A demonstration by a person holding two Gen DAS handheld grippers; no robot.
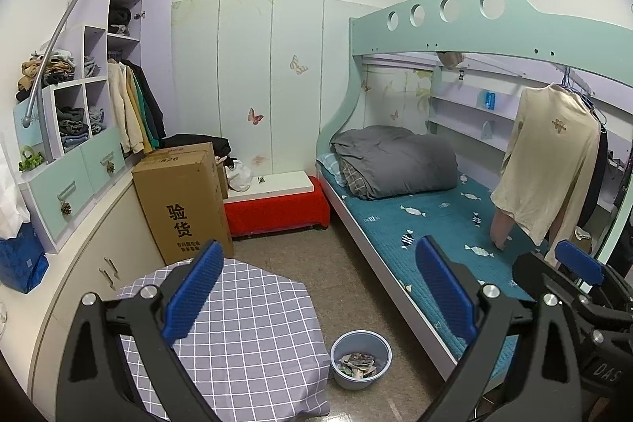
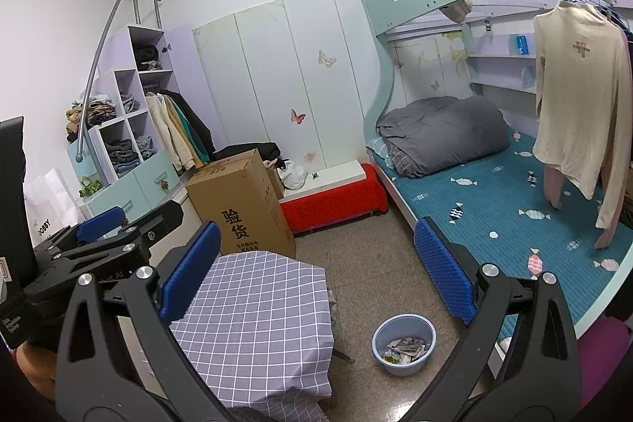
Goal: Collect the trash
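A light blue bin stands on the speckled floor between the small table and the bed, with several scraps of paper and wrappers inside it. My left gripper is held high above the table and floor, open, with nothing between its blue pads. My right gripper is also raised and open, empty. In the left wrist view the right gripper shows at the right edge; in the right wrist view the left gripper shows at the left edge.
A small table with a grey checked cloth is close in front. A tall cardboard box and a red bench stand behind it. The bunk bed with a teal sheet fills the right; cupboards line the left.
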